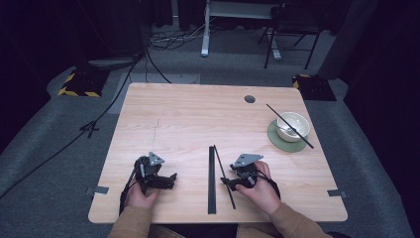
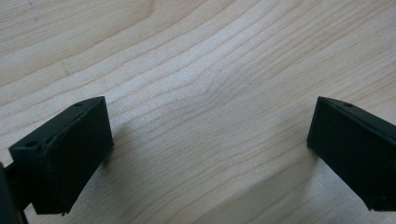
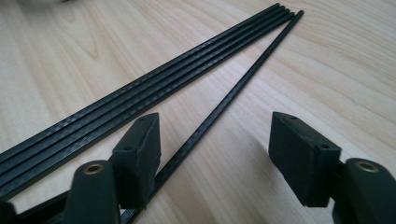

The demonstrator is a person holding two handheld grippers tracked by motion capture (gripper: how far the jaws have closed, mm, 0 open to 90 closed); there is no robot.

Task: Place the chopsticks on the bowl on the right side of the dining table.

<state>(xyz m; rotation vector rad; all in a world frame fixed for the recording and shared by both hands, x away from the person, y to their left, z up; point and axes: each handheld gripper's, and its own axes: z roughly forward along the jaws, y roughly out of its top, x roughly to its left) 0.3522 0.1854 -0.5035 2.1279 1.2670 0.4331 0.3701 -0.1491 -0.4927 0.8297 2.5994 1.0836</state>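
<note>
Now the right gripper (image 1: 233,181) is seen low over the pale wooden table (image 1: 188,119), its jaws spread wide with nothing clamped. A thin black rod (image 3: 219,107) is caught passing between them, hugging the inner face of the left-hand jaw in the right gripper view; whether it is touched cannot be told. Just at nine o'clock of that rod, a flat black strip of several rods laid side by side (image 1: 212,178) is stretched along the table, the two meeting at their far ends. The left gripper (image 1: 171,179) is rested on the wood near the front edge, well apart at nine o'clock, jaws wide and empty. Up at two o'clock, a white bowl (image 1: 293,125) is set on a round green mat (image 1: 277,141), with another black rod (image 1: 292,127) laid across its rim.
</note>
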